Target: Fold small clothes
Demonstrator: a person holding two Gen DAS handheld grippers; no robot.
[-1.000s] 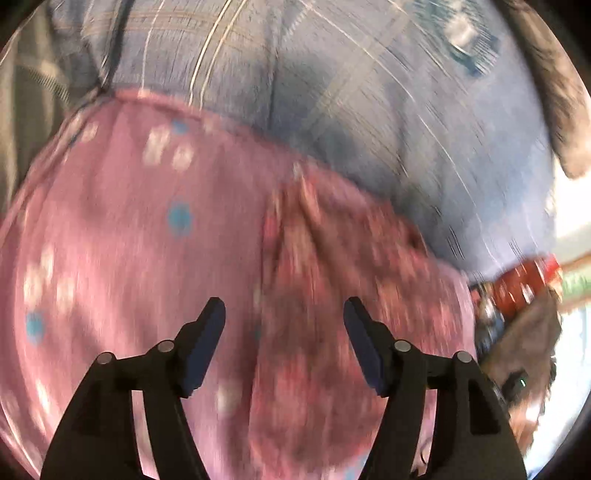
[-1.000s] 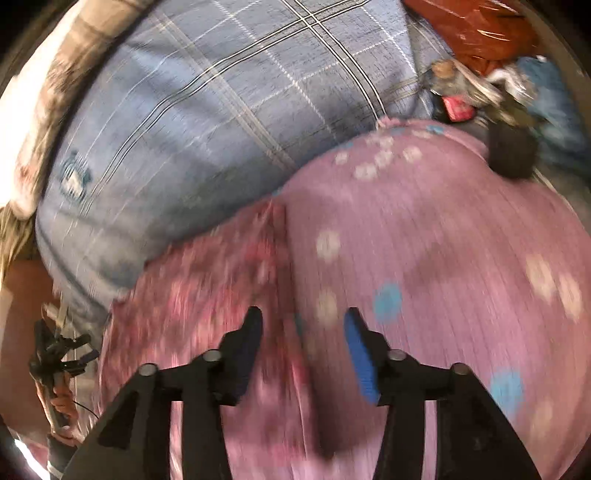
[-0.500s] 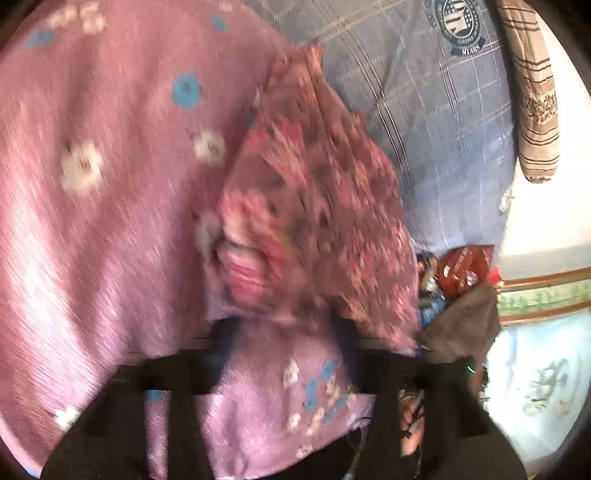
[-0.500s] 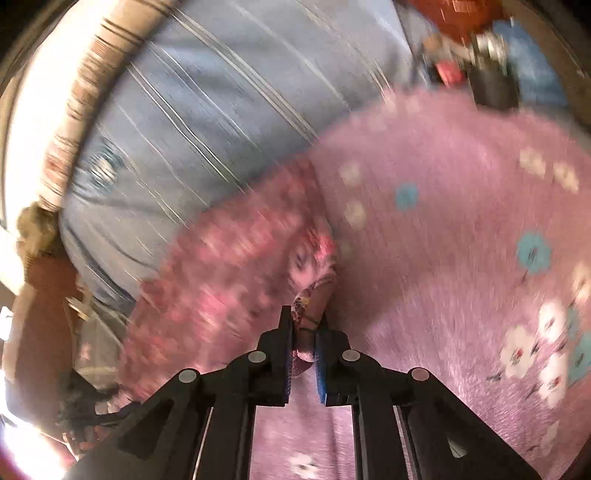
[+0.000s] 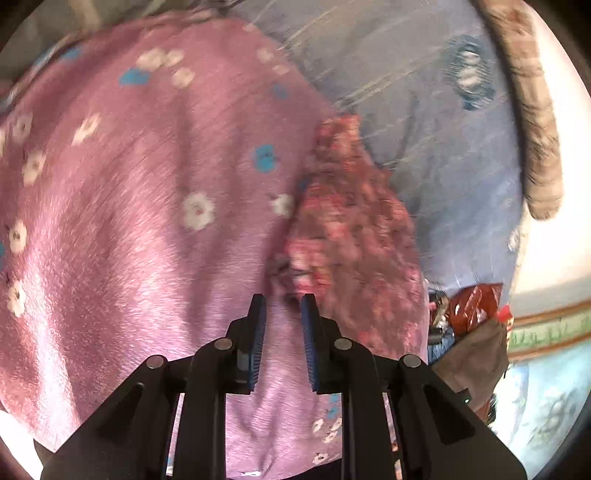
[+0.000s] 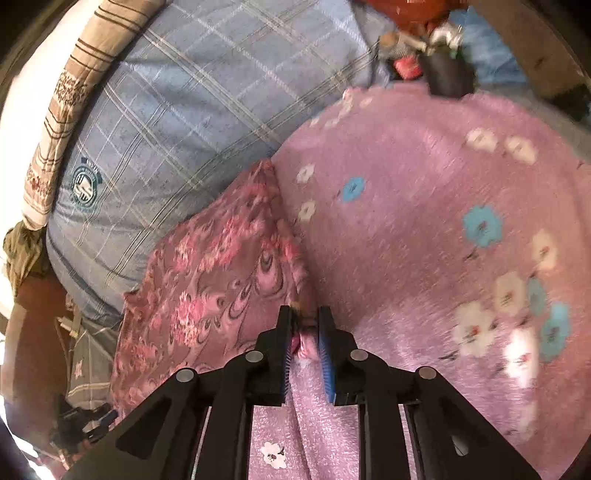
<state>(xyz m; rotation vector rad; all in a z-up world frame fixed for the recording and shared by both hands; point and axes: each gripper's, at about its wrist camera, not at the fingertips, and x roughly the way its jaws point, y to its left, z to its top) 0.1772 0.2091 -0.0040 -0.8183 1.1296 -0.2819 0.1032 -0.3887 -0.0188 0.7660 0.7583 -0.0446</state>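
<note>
A small pink floral garment (image 5: pixel 351 240) (image 6: pixel 221 266) lies partly folded on a lilac flowered blanket (image 5: pixel 147 221) (image 6: pixel 424 240). My left gripper (image 5: pixel 282 306) hovers just short of the garment's bunched near edge. Its jaws are opening, the gap is narrow, and only blanket shows between the pads. My right gripper (image 6: pixel 304 314) sits on the garment's other near edge. A bunch of pink hem fills the gap between its pads while its jaws are opening. The garment's underside is hidden.
Blue plaid bedding (image 5: pixel 424 129) (image 6: pixel 203 92) lies beyond the blanket, with a beige striped cloth (image 5: pixel 535 129) (image 6: pixel 74 92) along its far side. Red packets and small clutter (image 5: pixel 472 306) (image 6: pixel 406 22) and a dark object (image 6: pixel 447 77) sit at the bed's edge.
Both grippers went from wide open to nearly closed at the garment's near edge. The left one swept sideways and the garment's edge has slipped out ahead of its tips. The right keeps the hem.
</note>
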